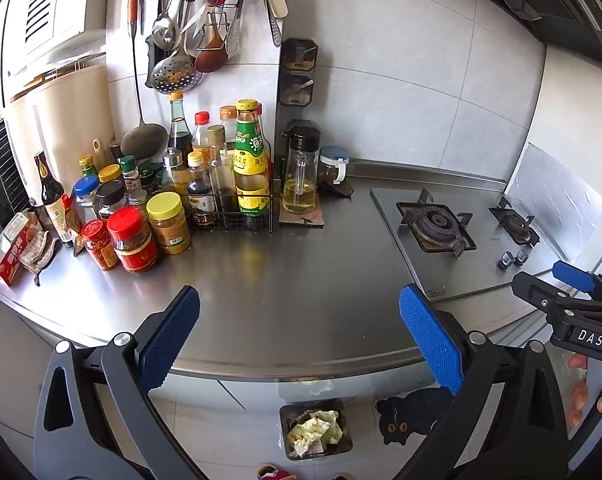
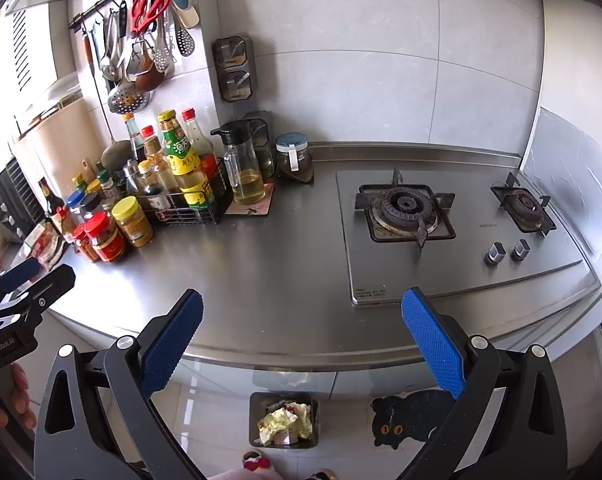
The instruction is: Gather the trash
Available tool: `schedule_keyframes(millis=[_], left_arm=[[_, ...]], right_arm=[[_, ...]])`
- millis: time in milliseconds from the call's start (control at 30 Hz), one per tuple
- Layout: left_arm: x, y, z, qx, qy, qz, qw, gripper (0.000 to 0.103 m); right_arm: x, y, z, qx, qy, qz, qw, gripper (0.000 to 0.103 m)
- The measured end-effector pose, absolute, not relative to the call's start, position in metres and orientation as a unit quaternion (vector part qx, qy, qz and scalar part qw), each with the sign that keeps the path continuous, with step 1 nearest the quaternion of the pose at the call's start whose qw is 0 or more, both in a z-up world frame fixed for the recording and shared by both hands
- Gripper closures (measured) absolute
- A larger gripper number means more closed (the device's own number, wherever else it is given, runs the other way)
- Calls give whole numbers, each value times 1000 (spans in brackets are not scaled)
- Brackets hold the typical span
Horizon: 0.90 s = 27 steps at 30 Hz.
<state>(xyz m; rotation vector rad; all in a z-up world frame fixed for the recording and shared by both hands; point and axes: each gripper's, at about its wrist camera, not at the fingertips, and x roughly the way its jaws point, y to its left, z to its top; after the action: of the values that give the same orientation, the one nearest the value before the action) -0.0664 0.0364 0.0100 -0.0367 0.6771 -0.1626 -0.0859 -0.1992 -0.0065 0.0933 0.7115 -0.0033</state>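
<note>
2 empty, wide-open tongs (image 1: pixel 299 328) (image 2: pixel 301 330) above 1 trash-filled bin (image 2: pixel 283 424).

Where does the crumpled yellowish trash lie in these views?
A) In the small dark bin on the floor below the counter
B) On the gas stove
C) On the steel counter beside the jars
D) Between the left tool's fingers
A: the crumpled trash sits inside the dark bin on the floor, below the counter edge.
</note>
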Motion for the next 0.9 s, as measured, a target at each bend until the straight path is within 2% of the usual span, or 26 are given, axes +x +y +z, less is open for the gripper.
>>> schedule_keyframes(millis=[900], left_arm=[[-59, 44, -3, -25, 363, -70, 929, 8]], right_arm=[[-74, -181, -12, 43, 373, 8, 927, 3]])
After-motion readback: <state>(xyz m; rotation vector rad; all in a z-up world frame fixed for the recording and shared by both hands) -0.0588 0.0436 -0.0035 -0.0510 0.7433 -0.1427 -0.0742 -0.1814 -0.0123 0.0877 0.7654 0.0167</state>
